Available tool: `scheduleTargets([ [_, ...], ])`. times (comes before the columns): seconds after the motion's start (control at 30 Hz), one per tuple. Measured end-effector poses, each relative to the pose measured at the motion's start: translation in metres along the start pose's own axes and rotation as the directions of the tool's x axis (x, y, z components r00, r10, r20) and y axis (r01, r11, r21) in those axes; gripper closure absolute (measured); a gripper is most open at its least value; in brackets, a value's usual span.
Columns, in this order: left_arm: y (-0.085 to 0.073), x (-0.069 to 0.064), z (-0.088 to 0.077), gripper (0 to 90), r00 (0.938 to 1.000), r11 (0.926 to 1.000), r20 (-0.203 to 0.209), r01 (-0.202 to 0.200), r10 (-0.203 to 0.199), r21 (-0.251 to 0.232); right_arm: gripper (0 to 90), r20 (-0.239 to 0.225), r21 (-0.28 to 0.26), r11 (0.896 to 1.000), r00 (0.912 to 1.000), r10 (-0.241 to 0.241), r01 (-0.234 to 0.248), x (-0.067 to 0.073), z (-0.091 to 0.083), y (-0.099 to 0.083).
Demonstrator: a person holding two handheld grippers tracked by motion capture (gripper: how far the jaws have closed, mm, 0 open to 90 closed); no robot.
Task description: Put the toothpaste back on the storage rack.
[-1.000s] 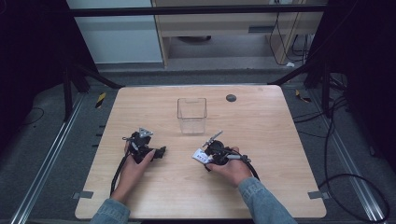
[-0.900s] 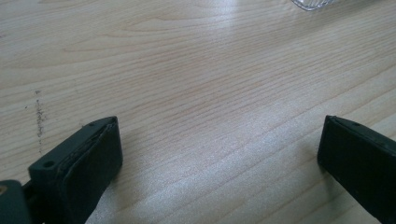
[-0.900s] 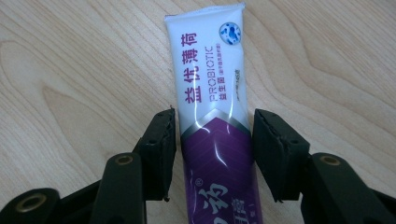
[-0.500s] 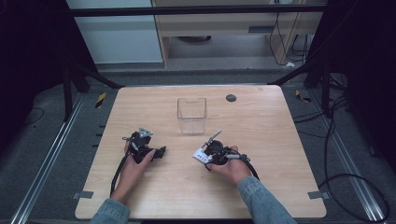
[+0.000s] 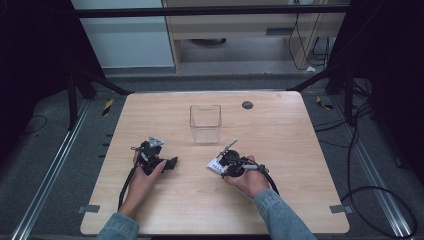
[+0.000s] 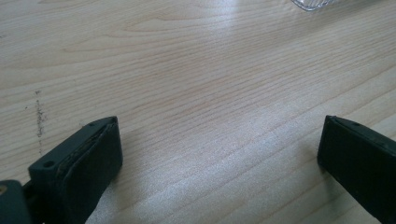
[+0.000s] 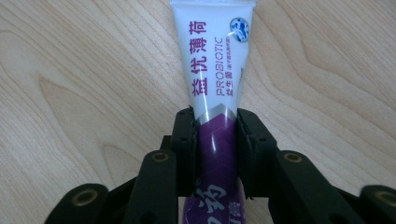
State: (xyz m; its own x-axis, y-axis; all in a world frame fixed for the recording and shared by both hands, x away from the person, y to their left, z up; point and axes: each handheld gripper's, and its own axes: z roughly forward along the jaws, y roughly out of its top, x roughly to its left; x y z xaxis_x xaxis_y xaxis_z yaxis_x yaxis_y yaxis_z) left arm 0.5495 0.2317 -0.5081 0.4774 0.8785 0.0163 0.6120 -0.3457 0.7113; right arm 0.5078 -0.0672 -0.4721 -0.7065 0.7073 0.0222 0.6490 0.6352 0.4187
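A white and purple toothpaste tube lies on the wooden table; in the high view its white end pokes out to the left of my right hand. My right gripper has just been closing and its black pads press on both sides of the tube's purple part. In the high view that right gripper sits at the table's front middle. My left gripper rests on the table to the left, and its jaws stand wide apart in the left gripper view with bare wood between them.
A clear plastic box stands upright behind the two grippers, near the table's middle. A small dark round disc lies further back. Cables trail from both grippers toward the front edge.
Both hands stay where they were. No shift of the tube or the box shows in the high view.
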Motion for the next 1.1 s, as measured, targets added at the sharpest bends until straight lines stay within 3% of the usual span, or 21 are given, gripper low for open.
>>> scheduleTargets([
  [0.17,0.0,0.0,0.0,0.0,1.0,1.0,0.0,0.0,0.0,0.001,77.5,-0.007,-0.014,1.0,0.9999,0.011,-0.012,0.002,-0.003,0.0],
  [0.37,0.0,0.0,0.0,0.0,1.0,1.0,0.0,0.0,0.0,0.0,79.0,-0.004,-0.029,1.0,0.9999,0.012,-0.012,0.003,-0.006,-0.002],
  [0.47,0.0,0.0,0.0,0.0,1.0,1.0,0.0,-0.001,0.001,0.001,79.2,-0.015,-0.073,0.996,0.9985,0.052,-0.053,-0.003,-0.019,-0.003],
  [0.63,0.0,0.0,0.0,0.0,1.0,1.0,0.0,-0.001,0.001,0.0,79.3,0.002,-0.106,0.992,0.9976,0.069,-0.069,-0.014,-0.036,-0.002],
  [0.67,0.0,0.0,0.0,0.0,1.0,1.0,0.0,-0.001,0.001,0.001,79.4,0.013,-0.13,0.988,0.9965,0.083,-0.08,-0.021,-0.047,-0.002],
  [0.83,0.0,0.0,0.0,0.0,1.0,1.0,-0.001,-0.001,0.001,0.002,79.4,0.034,-0.178,0.98,0.9944,0.1,-0.092,-0.033,-0.065,-0.002],
  [0.87,0.0,0.0,0.0,0.0,1.0,1.0,0.0,0.0,0.0,0.0,79.4,0.04,-0.203,0.973,0.992,0.119,-0.109,-0.04,-0.075,-0.001],
  [1.1,0.0,0.0,0.0,0.0,1.0,1.0,0.0,0.0,0.0,0.0,79.4,0.054,-0.262,0.957,0.9882,0.143,-0.124,-0.053,-0.093,0.004],
])
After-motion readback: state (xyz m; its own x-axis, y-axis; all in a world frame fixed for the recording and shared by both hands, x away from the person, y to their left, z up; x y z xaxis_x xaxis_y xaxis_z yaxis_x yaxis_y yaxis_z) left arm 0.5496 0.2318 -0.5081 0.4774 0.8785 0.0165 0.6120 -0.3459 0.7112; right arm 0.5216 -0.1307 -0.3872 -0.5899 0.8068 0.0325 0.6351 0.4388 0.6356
